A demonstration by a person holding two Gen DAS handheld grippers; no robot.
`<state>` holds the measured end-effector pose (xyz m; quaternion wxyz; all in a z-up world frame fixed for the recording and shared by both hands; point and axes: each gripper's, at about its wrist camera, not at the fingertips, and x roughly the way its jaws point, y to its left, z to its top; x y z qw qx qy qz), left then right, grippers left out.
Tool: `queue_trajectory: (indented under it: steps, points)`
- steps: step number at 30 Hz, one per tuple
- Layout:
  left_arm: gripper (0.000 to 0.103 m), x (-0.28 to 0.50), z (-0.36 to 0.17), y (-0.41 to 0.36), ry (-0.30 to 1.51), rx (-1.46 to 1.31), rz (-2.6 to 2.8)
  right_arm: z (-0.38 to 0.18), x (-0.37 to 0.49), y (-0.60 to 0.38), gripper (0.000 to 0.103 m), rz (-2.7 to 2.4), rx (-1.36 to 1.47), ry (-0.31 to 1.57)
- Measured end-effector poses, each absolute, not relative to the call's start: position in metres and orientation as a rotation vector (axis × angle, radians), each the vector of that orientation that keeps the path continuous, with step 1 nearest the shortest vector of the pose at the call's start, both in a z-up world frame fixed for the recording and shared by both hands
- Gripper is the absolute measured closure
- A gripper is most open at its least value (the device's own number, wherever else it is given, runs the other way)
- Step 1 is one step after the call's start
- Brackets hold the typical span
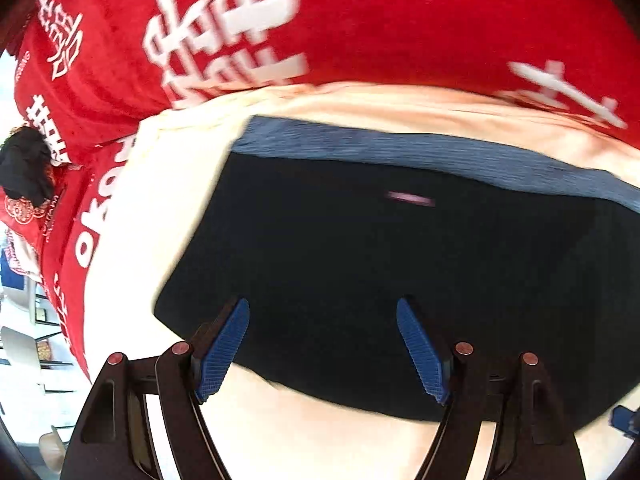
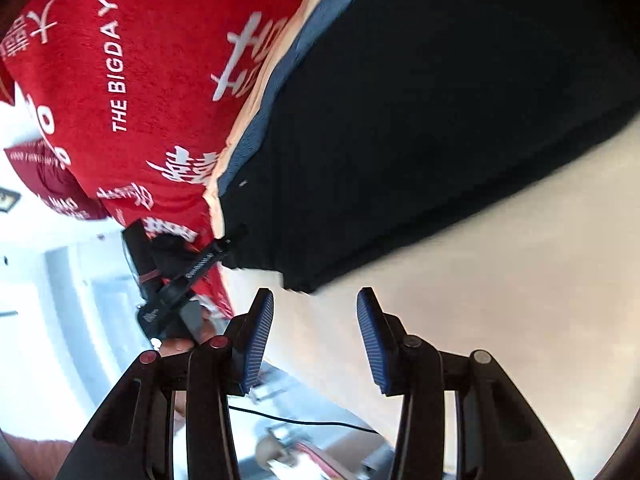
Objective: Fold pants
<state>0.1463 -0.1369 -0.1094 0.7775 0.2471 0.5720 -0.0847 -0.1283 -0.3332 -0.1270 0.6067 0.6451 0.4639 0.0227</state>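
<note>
Both tools, left tool (image 1: 323, 344) & right tool (image 2: 315, 340), gape empty near black pants (image 1: 400, 280); waistband (image 1: 400, 148) side w/ red blanket (image 1: 360, 20) could snag, or fold slips.

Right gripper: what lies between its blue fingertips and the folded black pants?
Only bare cream surface separates the open right gripper from the black pants, seen in the right wrist view.

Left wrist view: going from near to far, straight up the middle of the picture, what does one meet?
Left tool, open → cream sheet → black pants → blue waistband → cream sheet again → red blanket with white characters.
</note>
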Motion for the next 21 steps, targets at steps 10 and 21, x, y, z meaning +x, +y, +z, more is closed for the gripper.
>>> queue_trajectory:
  steps: [10, 21]
  points:
    - [0.005, 0.201, -0.14, -0.071, 1.305, 0.346, -0.286, -0.153, -0.08, -0.32, 0.06, -0.035, 1.485, 1.022]
    - [0.004, 0.196, -0.136, -0.066, 1.28, 0.415, -0.287, -0.142, -0.096, -0.307, 0.095, -0.175, 1.355, 1.112]
